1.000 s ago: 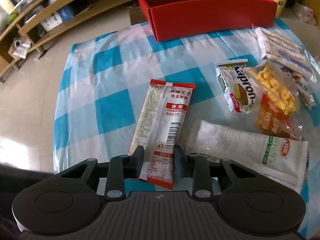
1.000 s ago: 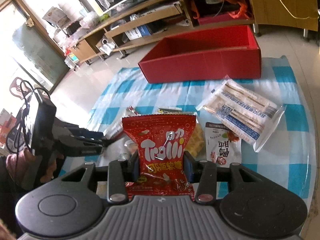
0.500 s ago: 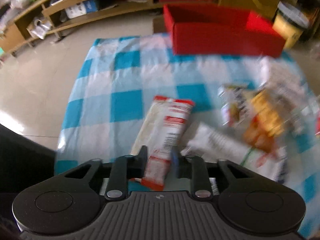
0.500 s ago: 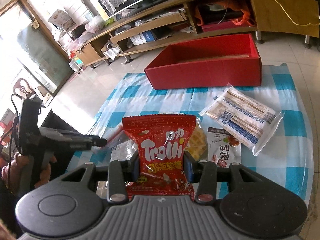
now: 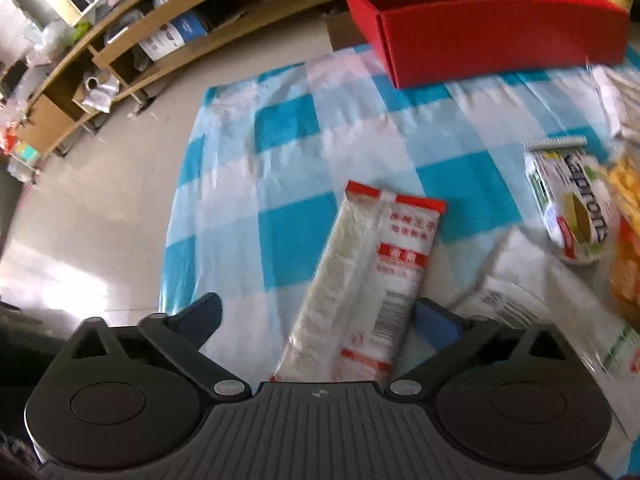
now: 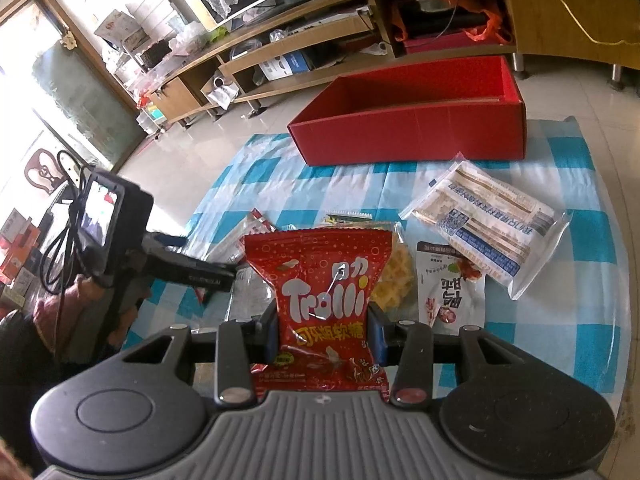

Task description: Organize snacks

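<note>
My left gripper (image 5: 318,306) has its jaws spread wide and still opening. A long white-and-red snack packet (image 5: 376,264) lies between them on the checked cloth, close to the right finger, with no pad pressing it. In the right wrist view my right gripper (image 6: 324,334) is shut on a red Trolli gummy bag (image 6: 324,296), held upright above the other snacks. The open red box (image 6: 412,136) stands at the far side of the table, also seen as the red box (image 5: 500,36). The left gripper (image 6: 216,276) shows from the side, held by a hand (image 6: 60,304).
A wafer pack (image 5: 572,204) and a long white packet (image 5: 540,320) lie right of the left gripper. A clear bag of biscuit sticks (image 6: 488,224), a small white pouch (image 6: 448,292) and yellow snacks (image 6: 394,280) lie nearby. The blue-checked tablecloth (image 5: 288,148) ends at the left over tiled floor.
The left jaws have gone from shut on the white-and-red packet to wide apart, letting it go. The left view swung and came back. The right gripper and its bag have stayed still.
</note>
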Demonstrator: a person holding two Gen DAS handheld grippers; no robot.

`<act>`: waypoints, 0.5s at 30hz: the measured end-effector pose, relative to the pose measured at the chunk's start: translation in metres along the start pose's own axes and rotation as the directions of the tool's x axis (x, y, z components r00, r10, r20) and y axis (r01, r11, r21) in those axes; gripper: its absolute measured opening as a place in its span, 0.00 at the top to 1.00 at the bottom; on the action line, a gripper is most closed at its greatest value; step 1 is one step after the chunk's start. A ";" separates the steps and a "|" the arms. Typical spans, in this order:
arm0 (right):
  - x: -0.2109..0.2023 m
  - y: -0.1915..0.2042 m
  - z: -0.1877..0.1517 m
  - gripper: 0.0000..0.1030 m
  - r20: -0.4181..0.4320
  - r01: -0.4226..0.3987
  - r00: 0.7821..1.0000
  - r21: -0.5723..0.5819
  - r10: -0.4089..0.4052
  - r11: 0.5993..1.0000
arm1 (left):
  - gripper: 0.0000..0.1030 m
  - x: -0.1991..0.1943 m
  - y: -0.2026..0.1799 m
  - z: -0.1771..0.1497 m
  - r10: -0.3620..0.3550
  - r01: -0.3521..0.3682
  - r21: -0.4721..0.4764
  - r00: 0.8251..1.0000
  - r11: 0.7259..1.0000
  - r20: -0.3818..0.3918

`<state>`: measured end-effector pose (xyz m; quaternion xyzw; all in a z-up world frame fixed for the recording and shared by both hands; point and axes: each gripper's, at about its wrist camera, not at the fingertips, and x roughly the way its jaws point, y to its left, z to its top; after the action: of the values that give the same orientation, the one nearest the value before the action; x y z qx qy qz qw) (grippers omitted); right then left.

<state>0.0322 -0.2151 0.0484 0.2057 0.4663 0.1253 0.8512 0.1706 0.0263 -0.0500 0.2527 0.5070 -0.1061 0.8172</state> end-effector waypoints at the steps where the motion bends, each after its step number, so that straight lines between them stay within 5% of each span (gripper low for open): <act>1: 0.002 -0.001 0.000 0.62 -0.004 0.001 1.000 0.001 -0.001 1.000 | 0.00 0.003 0.005 0.000 -0.029 0.029 -0.014 1.000 0.999 -0.008; 2: 0.003 -0.001 -0.001 0.62 -0.008 0.003 1.000 0.001 -0.003 1.000 | 0.01 0.006 0.009 -0.001 -0.050 0.050 -0.037 0.999 0.998 -0.013; 3: 0.004 -0.001 -0.001 0.62 -0.011 0.007 1.000 0.003 -0.007 1.000 | 0.10 0.005 0.012 -0.003 -0.079 0.079 -0.062 0.997 0.995 -0.011; 4: 0.006 -0.002 0.000 0.62 -0.015 0.011 1.000 0.004 -0.010 1.000 | 0.32 0.001 0.012 -0.005 -0.120 0.119 -0.074 0.993 0.990 -0.003; 5: 0.008 -0.003 0.000 0.62 -0.018 0.012 1.000 0.005 -0.012 1.000 | 0.38 -0.003 0.012 -0.006 -0.162 0.162 -0.084 0.987 0.983 0.002; 8: 0.010 -0.003 0.003 0.62 -0.017 0.015 1.000 0.010 -0.015 1.000 | 0.50 -0.013 -0.003 -0.009 -0.117 0.117 -0.057 0.993 0.991 0.000; 9: 0.010 -0.002 0.004 0.62 -0.012 0.014 1.000 0.010 -0.014 1.000 | 0.59 -0.017 -0.006 -0.009 -0.120 0.119 -0.060 0.993 0.991 0.001; 14: 0.004 0.002 0.005 0.62 0.017 0.005 1.000 -0.002 -0.005 1.000 | 0.65 -0.033 -0.006 -0.009 -0.161 0.164 -0.134 0.986 0.977 0.029; 15: 0.003 0.001 0.005 0.62 0.022 0.006 1.000 -0.001 -0.006 1.000 | 0.75 -0.037 -0.005 -0.010 -0.166 0.170 -0.144 0.985 0.975 0.038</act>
<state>0.0377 -0.2138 0.0493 0.2050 0.4576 0.1208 0.8567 0.1437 0.0240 -0.0227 0.1470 0.5223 -0.1406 0.8282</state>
